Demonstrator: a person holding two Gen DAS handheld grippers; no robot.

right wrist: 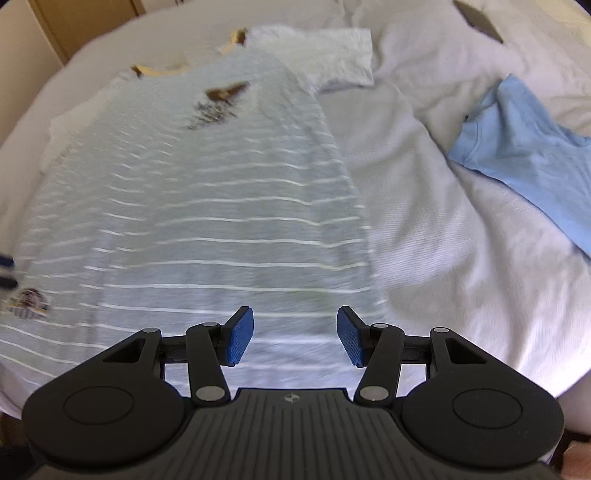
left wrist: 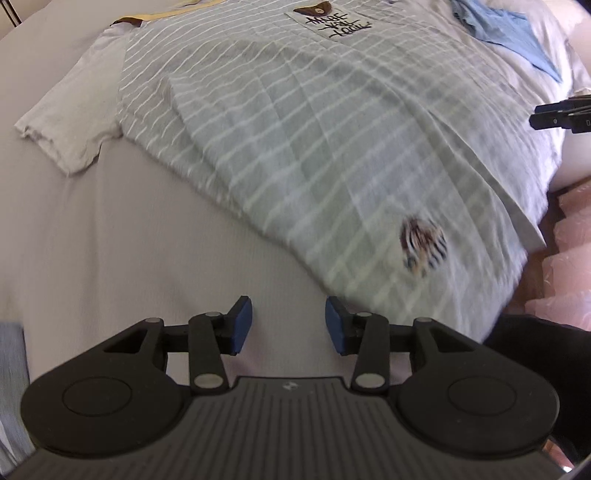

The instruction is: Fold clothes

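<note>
A grey T-shirt [left wrist: 303,140] with thin white stripes, white sleeves and a yellow collar lies spread flat on the white bed sheet [left wrist: 110,240]. In the right wrist view the same shirt [right wrist: 192,206] fills the left and centre. My left gripper [left wrist: 289,325] hangs open over bare sheet just beside the shirt's lower edge, nothing between its blue pads. My right gripper [right wrist: 295,336] is open above the shirt's hem area, its pads apart and empty. The tip of the right gripper [left wrist: 561,114] shows at the right edge of the left wrist view.
A light blue garment [right wrist: 524,155] lies crumpled on the sheet to the right of the striped shirt; it also appears as the blue garment [left wrist: 509,37] at the top right. A pink surface [left wrist: 569,251] lies beyond the bed's edge. A wooden panel [right wrist: 74,22] stands behind the bed.
</note>
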